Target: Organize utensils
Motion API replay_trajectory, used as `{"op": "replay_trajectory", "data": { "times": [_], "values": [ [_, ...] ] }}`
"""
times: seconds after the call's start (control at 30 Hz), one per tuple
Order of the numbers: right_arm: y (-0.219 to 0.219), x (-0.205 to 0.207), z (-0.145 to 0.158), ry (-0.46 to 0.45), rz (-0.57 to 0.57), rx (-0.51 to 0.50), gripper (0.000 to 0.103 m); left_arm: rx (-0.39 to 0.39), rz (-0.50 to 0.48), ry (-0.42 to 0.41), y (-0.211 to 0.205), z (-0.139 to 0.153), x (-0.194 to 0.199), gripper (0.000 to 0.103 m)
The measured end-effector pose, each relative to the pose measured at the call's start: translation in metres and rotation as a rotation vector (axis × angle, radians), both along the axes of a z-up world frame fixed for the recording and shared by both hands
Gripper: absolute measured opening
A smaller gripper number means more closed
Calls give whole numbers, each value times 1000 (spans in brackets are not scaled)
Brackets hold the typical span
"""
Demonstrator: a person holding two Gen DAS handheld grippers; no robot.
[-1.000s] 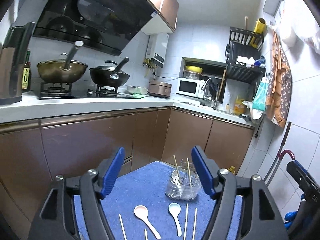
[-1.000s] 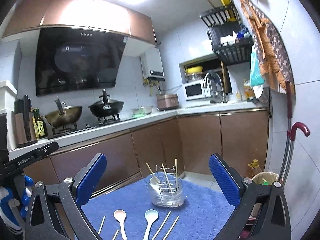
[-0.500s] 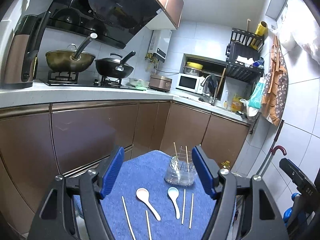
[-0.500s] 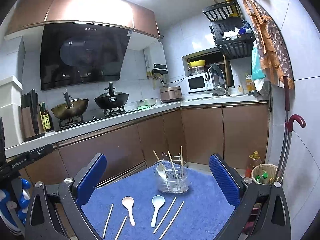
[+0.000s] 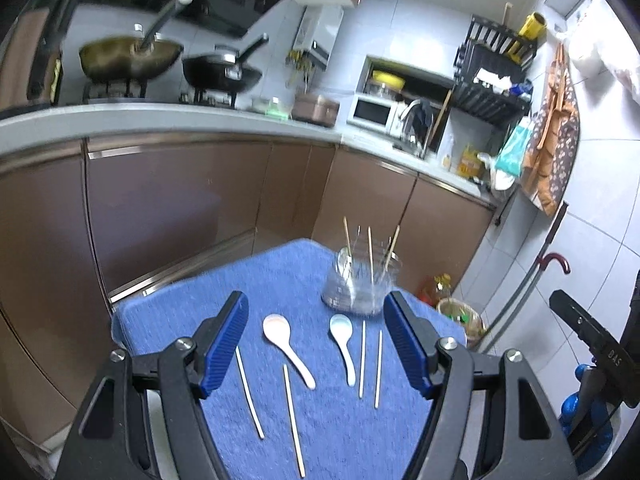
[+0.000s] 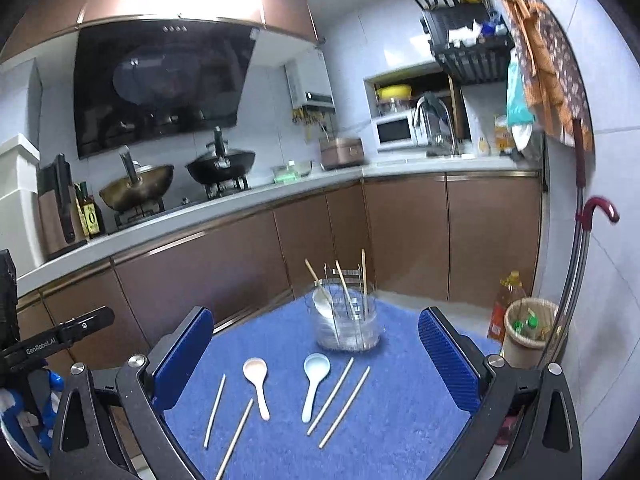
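Note:
On the blue mat (image 5: 280, 280) (image 6: 400, 420) lie a pinkish-white spoon (image 5: 286, 346) (image 6: 258, 384), a pale blue spoon (image 5: 344, 344) (image 6: 314, 380) and several loose chopsticks (image 5: 370, 364) (image 6: 344, 404). Behind them stands a clear utensil holder (image 5: 358, 290) (image 6: 346, 324) with three chopsticks and a spoon in it. My left gripper (image 5: 318, 342) hovers open above the two spoons. My right gripper (image 6: 316, 354) is also open, over the same spread, holding nothing.
Brown kitchen cabinets (image 6: 240, 264) run behind the mat, with woks on the hob (image 6: 180, 184). A small bin (image 6: 528, 328) and an oil bottle stand on the floor at the right, beside a red-handled umbrella (image 6: 580, 264).
Both grippers have tilted down and come closer to the mat, so the spoons and chopsticks now sit between the fingers. Both stay open.

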State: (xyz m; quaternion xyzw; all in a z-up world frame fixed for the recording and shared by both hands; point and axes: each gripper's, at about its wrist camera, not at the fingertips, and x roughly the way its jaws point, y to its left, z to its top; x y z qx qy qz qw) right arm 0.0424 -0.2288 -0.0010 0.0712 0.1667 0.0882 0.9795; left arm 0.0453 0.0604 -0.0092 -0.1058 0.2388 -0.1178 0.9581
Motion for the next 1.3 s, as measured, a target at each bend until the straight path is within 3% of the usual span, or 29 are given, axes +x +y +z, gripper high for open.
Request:
{"op": "replay_trajectory", "data": {
  "times": [0.57, 0.8, 0.87, 0.97, 1.3],
  "values": [
    [-13, 69, -76, 265, 38, 44, 90, 84, -111, 340, -36, -102, 73, 68],
    [-15, 103, -110, 391, 69, 64, 75, 100, -135, 503, -41, -148, 113, 67],
    [-14, 112, -119, 424, 80, 59, 73, 110, -139, 540, -43, -161, 124, 62],
    [-12, 127, -132, 482, 108, 54, 70, 115, -144, 615, -44, -180, 141, 40],
    [7, 185, -165, 633, 158, 15, 55, 107, -171, 770, -49, -215, 177, 20]
  ]
}}
